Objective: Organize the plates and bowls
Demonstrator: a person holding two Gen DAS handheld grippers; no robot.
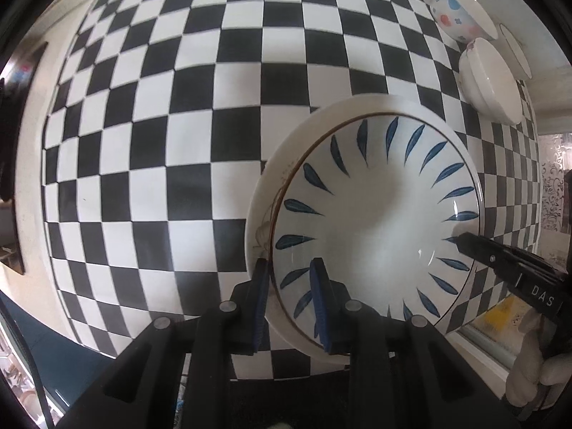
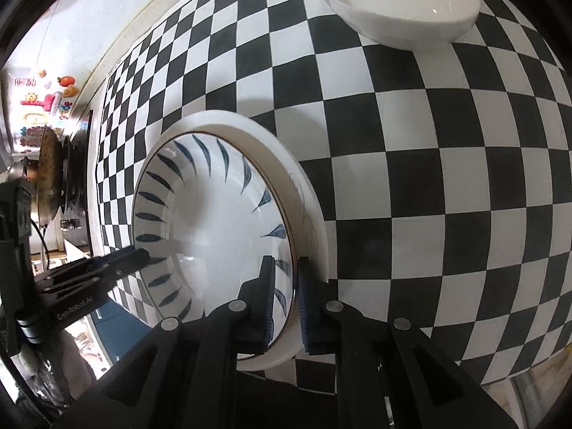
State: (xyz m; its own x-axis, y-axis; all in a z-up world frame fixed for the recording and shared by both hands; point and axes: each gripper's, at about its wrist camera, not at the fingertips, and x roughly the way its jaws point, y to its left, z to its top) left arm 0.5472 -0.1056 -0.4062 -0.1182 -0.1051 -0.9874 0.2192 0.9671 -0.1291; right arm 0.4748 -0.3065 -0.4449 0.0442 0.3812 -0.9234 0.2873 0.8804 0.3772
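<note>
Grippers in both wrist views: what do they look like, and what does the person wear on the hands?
Both are black, angular two-finger tools with round silver bolts. The left gripper has ribbed blue pads; the right gripper has darker blue ones. White lettering marks both bodies: "DAS" on the right, "GenRobot.AI" on the left. A white glove covers the right hand.

Two legible markings are recorded. White capital letters "DAS" stand on the black body of the right gripper (image 1: 461, 241), seen at the right edge of the left wrist view; whether more letters follow cannot be told. White lettering "GenRobot.AI" stands on the black body of the left gripper (image 2: 146, 255), seen at the lower left of the right wrist view. Coloured stickers or magnets (image 2: 43, 103) on a surface at the far left of that view carry marks too small to read. No other text, number or sign is legible.
</note>
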